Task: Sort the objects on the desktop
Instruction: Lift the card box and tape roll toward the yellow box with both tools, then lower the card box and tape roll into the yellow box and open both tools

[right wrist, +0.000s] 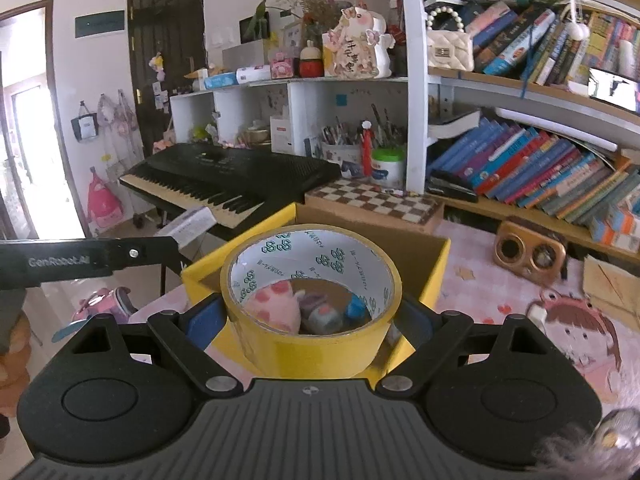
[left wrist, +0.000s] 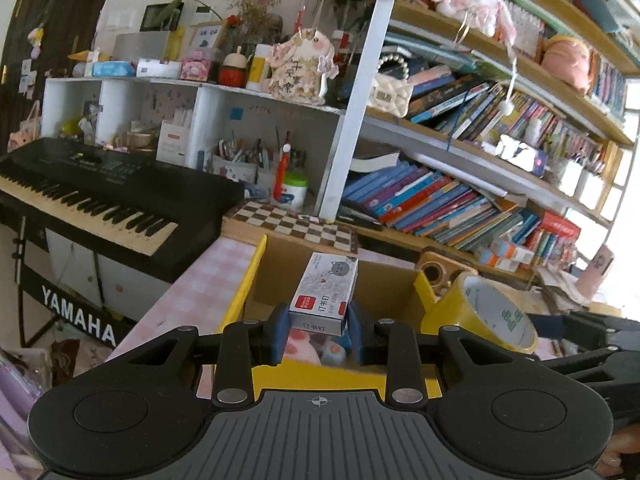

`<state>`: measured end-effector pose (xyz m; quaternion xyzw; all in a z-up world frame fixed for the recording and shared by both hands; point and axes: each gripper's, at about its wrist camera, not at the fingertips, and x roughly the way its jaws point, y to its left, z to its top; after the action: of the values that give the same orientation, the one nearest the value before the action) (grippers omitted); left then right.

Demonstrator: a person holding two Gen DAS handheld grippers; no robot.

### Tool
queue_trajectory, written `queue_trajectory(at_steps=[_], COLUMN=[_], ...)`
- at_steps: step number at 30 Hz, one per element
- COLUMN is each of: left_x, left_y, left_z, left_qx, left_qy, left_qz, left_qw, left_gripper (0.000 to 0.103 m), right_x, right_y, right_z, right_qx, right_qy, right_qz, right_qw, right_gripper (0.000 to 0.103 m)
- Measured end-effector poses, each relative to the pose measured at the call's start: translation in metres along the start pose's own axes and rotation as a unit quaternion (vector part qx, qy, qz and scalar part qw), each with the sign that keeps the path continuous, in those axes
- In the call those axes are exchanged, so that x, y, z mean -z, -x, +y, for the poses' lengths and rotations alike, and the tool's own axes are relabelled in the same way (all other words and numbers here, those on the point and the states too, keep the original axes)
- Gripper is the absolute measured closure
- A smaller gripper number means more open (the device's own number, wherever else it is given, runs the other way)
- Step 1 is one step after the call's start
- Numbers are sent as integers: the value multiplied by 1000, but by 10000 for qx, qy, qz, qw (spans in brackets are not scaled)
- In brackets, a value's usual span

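Note:
My left gripper point(left wrist: 319, 326) is shut on a small white staple box point(left wrist: 325, 294) with a red label, held above the yellow cardboard box point(left wrist: 240, 296). My right gripper point(right wrist: 310, 320) is shut on a wide roll of yellow tape point(right wrist: 310, 340), its blue pads pressing both sides, just over the near rim of the same yellow box point(right wrist: 434, 276). The tape roll point(left wrist: 486, 312) also shows at the right of the left wrist view. Inside the box lie small soft toys point(right wrist: 280, 308), seen through the roll. The left gripper's arm point(right wrist: 88, 258) enters from the left.
A black keyboard point(left wrist: 92, 200) stands at the left. A chessboard point(left wrist: 292, 224) lies behind the box, with a pen holder point(right wrist: 340, 152) and a green-lidded jar point(right wrist: 386, 168). Bookshelves point(left wrist: 460, 200) fill the right. A wooden radio point(right wrist: 528, 252) sits on the pink tablecloth point(right wrist: 592, 336).

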<state>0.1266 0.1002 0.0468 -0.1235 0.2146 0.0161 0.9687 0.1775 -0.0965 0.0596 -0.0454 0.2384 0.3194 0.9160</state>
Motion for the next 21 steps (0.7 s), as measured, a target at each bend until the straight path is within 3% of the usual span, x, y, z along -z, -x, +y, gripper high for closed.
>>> queue_trajectory(at_steps=[9,16,21], left_x=[-5,5,6], left_y=[-74,-125,-141], left_z=[2,0,-7], left_qx=[-338,-684,-777], left_qy=[-274,-613,-875], left_qz=[587,1285,1419], left_qw=[9973,9874,9829], left_gripper=[74,74,73], right_x=[-26,-39,-46], right_y=[-55,-94,-118], right_z=[-30,-50,-55], right_qx=[-102,-227,-358], right_qy=[69,-8,-65], right_qz=[131,292,429], right_qw=[9998,9993,9984], right_gripper=[14,14,14])
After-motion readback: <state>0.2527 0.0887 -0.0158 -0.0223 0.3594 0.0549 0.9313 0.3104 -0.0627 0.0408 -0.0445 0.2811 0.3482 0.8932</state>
